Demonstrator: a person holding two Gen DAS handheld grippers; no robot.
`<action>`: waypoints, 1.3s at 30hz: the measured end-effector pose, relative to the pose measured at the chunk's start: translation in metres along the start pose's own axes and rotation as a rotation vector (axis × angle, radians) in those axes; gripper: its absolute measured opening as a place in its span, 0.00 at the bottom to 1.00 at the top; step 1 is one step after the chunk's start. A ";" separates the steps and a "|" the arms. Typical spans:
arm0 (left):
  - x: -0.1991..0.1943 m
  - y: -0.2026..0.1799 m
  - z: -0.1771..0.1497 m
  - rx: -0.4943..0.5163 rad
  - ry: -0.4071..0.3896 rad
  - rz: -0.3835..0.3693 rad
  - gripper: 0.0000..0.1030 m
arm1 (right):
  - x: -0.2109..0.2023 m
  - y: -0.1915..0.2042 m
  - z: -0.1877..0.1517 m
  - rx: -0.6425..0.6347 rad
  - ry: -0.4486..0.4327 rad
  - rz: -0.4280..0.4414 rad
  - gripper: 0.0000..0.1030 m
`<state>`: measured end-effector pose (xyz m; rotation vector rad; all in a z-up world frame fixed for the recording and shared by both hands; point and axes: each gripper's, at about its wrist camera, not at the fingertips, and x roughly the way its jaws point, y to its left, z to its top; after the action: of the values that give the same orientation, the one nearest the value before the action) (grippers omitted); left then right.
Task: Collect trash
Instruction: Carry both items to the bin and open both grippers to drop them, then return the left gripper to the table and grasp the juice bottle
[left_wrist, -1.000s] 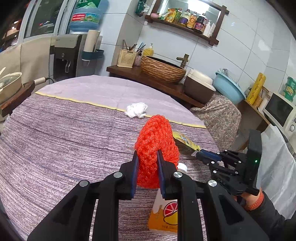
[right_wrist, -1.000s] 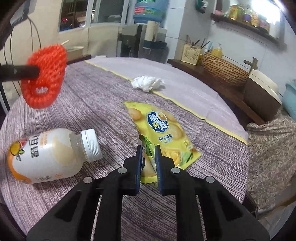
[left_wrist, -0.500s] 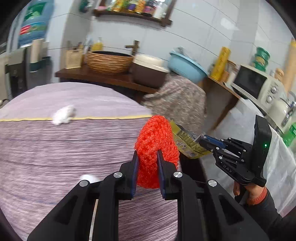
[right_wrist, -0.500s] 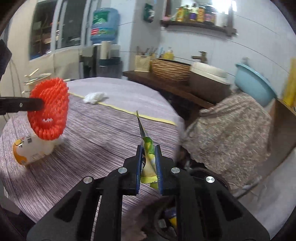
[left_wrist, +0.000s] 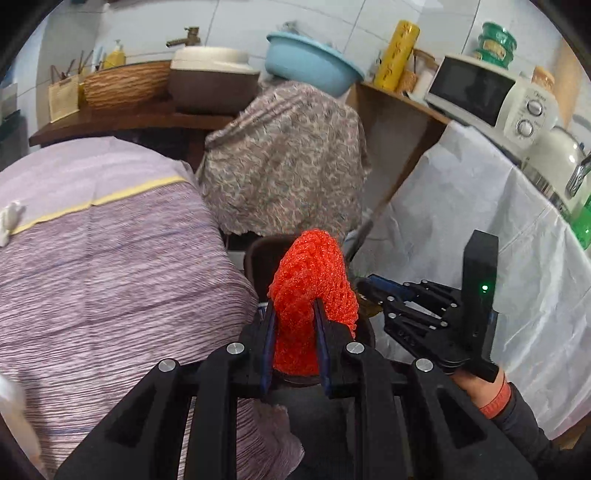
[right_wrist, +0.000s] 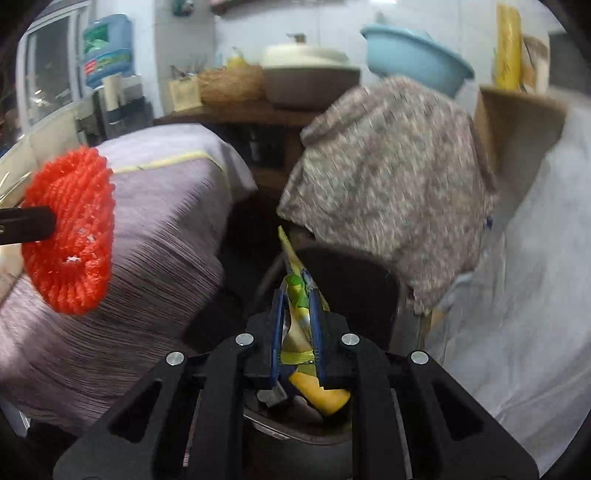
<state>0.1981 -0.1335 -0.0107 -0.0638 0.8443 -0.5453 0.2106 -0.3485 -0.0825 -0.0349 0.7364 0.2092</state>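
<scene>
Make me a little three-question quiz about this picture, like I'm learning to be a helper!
1. True or false: the left gripper is shut on the red foam net.
2. What does the right gripper hold? A) a bottle B) the yellow snack bag C) a tissue
3. Fill in: below the snack bag sits a dark ____ with trash inside.

Key:
1. True. Its fingers pinch the net.
2. B. The crumpled bag is clamped between the fingers.
3. Bin. It stands on the floor beside the purple-clothed table.
</scene>
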 end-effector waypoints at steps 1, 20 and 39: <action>0.009 -0.003 0.000 0.005 0.015 0.006 0.19 | 0.007 -0.004 -0.005 0.014 0.010 0.002 0.15; 0.129 -0.035 -0.011 0.117 0.209 0.065 0.19 | 0.000 -0.058 -0.059 0.166 0.006 -0.166 0.66; 0.058 -0.050 -0.010 0.237 0.113 0.071 0.84 | -0.047 -0.063 -0.060 0.215 -0.058 -0.218 0.78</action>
<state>0.2005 -0.2029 -0.0446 0.2152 0.8829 -0.5825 0.1498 -0.4246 -0.0980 0.0945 0.6887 -0.0777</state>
